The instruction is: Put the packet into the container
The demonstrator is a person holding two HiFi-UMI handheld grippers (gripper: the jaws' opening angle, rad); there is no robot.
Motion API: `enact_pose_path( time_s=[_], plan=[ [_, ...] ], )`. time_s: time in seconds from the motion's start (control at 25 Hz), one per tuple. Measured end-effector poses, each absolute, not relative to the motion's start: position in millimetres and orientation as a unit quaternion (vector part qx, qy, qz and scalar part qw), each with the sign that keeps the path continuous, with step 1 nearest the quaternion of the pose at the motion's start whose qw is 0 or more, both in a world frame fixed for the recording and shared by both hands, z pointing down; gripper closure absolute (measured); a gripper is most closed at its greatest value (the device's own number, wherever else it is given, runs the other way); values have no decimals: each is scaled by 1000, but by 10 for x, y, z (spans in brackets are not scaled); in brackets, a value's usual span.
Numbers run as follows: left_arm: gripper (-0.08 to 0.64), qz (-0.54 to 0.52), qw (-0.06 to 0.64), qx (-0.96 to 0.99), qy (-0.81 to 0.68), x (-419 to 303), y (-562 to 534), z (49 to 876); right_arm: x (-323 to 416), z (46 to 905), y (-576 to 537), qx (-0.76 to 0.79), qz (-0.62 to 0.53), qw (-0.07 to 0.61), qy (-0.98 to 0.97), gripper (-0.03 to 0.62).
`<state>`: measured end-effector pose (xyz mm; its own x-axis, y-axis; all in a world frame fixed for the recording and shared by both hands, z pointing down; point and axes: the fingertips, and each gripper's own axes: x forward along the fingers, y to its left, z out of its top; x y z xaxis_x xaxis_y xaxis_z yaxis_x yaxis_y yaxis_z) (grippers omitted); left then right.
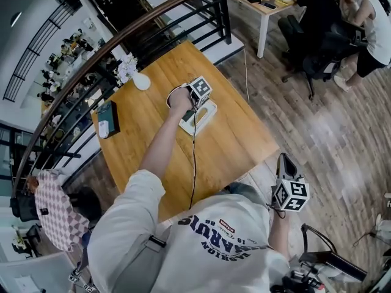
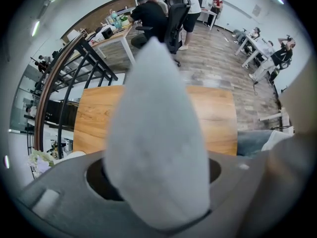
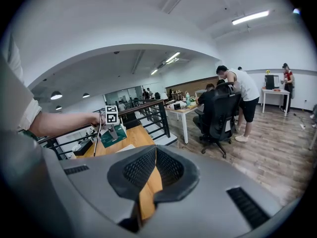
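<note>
Nearest the person's white T-shirt, the right gripper [image 1: 286,162] is hanging off the table edge at the person's side. Its dark mesh fingers [image 3: 171,168] are pressing together at the tips and gripping nothing. It appears to be taking no part in the work.

Farther out, the person's bare left forearm is reaching over the light wooden table [image 1: 235,148], and the left gripper [image 1: 195,105] is pointing straight down from it. Its jaws are pinching the flat packet [image 3: 111,137]. The packet is showing dark green from the right gripper view and is filling the left gripper view as a pale, blurred shape. It is hanging directly over the shallow white rectangular container [image 1: 209,118], which is lying flat on the table. No view settles whether the packet's lower edge is touching the container.

Judging by this, the placing step is in hand: the packet is gripped and lined up, but not yet let go. The next move is likely calling for a short descent to bring the packet inside the rim. After that, the jaws would need opening wide enough for it to drop flat rather than lean on the wall.

Beyond the container, a small white vase of pale flowers [image 1: 138,78] is standing near the far table edge, by the dark curved railing [image 1: 153,17].
</note>
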<state>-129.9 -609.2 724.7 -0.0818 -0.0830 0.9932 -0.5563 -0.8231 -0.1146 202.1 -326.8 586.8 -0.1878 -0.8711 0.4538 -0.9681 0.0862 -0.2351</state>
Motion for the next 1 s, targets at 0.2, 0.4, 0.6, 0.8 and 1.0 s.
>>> enact_pose_path(
  time_s=[0.2,0.4,0.6,0.8,1.0],
  plan=[
    [256,702,185,645,-239,-1349,-6076,7816,2093,5946,-3214,635,254,109,-721,583],
    [256,707,200,633,-246,-1451,-6104,8419,2166,5994,-3166,642,257,120,-712,583],
    [256,699,204,637,-252,-1408,-6040,8780,2242,6071,-3071,646,264,135,-703,583],
    [244,689,197,643,-269,-1453,-6050,9025,2312,6076,-3033,645,264,142,-703,583],
    [244,682,192,654,-265,-1403,-6069,8976,2427,6087,-3009,646,265,145,-701,583]
  ],
)
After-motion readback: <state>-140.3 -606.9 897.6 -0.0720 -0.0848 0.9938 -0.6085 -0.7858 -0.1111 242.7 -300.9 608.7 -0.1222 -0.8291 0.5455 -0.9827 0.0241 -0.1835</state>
